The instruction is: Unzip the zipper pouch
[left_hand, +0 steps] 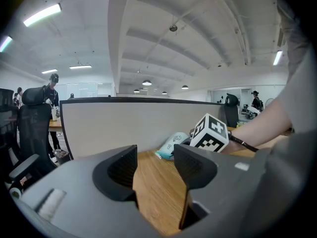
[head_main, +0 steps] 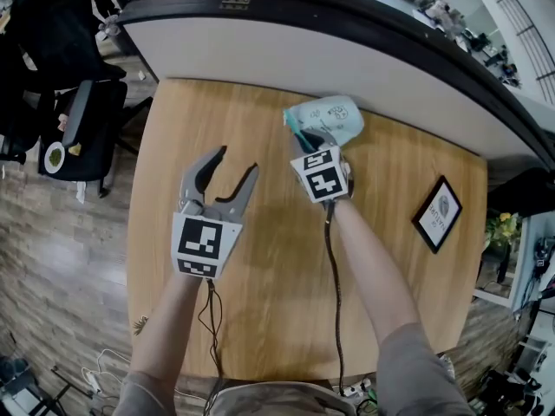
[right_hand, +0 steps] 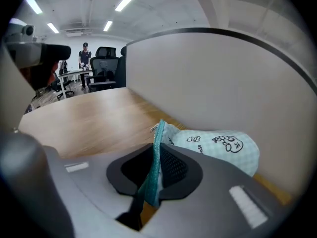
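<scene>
right gripper [right_hand: 154, 157]: clamps teal zipper edge [right_hand: 158, 133] of pale-green checked fabric pouch [right_hand: 218, 150]; grip hidden in head view | left gripper [left_hand: 154, 165]: jaws apart, empty

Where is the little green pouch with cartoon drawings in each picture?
Head view: the mint-green checked fabric zipper pouch, top centre, on the wooden table by the right gripper.
Left gripper view: pouch right of centre, beyond open jaws.
Right gripper view: centre right, teal zipper edge pinched in that gripper.
Shared landmark: the grey partition panel behind it.

The right gripper [head_main: 310, 139] hides part of the pouch [head_main: 336, 116].
</scene>
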`<action>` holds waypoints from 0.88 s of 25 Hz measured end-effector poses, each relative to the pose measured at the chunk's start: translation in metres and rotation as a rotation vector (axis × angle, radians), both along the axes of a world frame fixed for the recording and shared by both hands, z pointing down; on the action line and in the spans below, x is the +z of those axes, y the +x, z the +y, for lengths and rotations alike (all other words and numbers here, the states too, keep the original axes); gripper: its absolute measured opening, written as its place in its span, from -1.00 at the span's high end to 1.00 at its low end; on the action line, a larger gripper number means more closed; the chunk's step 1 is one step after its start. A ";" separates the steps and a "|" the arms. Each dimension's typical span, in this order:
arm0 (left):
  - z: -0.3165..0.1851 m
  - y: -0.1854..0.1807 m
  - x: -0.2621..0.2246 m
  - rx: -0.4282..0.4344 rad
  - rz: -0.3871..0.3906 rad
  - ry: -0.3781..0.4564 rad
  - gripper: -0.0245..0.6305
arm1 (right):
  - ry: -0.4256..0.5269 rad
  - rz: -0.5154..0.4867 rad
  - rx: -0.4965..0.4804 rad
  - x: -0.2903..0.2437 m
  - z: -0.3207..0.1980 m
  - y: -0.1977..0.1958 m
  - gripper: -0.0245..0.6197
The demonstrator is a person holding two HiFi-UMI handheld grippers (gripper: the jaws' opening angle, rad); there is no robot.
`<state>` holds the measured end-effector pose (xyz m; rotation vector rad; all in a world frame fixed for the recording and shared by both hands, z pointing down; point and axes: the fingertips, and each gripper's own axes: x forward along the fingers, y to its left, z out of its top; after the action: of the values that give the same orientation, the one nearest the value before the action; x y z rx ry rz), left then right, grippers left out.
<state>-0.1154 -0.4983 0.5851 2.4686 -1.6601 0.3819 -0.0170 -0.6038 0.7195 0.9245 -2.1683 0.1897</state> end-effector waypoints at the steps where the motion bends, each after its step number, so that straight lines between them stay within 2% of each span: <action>1: 0.001 0.000 -0.002 0.000 -0.002 0.003 0.22 | 0.003 -0.022 0.001 -0.009 0.002 0.001 0.78; 10: 0.014 0.008 -0.074 0.017 -0.021 0.081 0.22 | 0.095 -0.251 -0.031 -0.151 0.041 0.014 0.78; 15: 0.046 0.023 -0.129 0.048 -0.035 0.132 0.22 | 0.101 -0.373 -0.104 -0.230 0.103 0.023 0.78; 22: 0.118 0.048 -0.193 0.145 -0.069 0.218 0.22 | 0.082 -0.530 -0.202 -0.310 0.202 0.045 0.79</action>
<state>-0.0676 -0.3807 0.3923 2.7745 -1.6327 0.3208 0.0276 -0.4015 0.4093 0.7483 -2.7596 0.2720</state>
